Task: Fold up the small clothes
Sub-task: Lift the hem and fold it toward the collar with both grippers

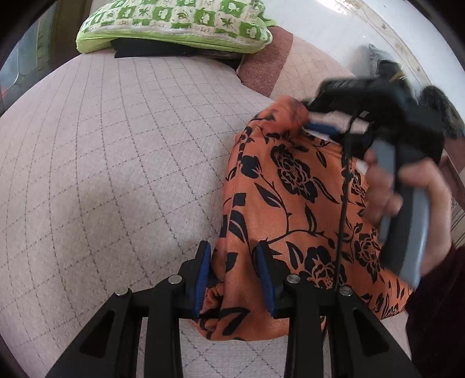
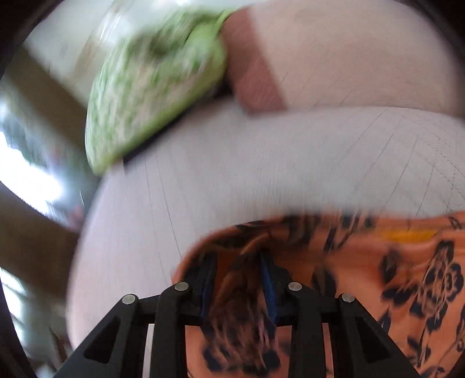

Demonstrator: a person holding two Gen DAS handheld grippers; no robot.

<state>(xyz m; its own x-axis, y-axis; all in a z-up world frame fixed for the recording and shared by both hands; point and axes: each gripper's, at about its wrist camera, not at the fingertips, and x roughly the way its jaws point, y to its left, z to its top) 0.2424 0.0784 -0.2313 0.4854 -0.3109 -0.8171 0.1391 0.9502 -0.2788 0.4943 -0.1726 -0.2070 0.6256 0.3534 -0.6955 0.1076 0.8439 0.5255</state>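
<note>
An orange garment with a black flower print (image 1: pixel 290 203) lies on the pale quilted bed cover (image 1: pixel 116 145). My left gripper (image 1: pixel 234 256) has its blue-padded jaws around the garment's near left edge, with a fold of cloth between them. My right gripper (image 1: pixel 308 123), held in a hand at the right, grips the garment's far corner. In the blurred right wrist view, the right gripper (image 2: pixel 237 261) has bunched orange cloth (image 2: pixel 377 276) between its jaws.
A green and white patterned pillow (image 1: pixel 174 23) lies on dark folded cloth at the bed's far end; it also shows in the right wrist view (image 2: pixel 151 96). A reddish-brown cloth strip (image 1: pixel 267 64) lies beside it. A white wall stands behind.
</note>
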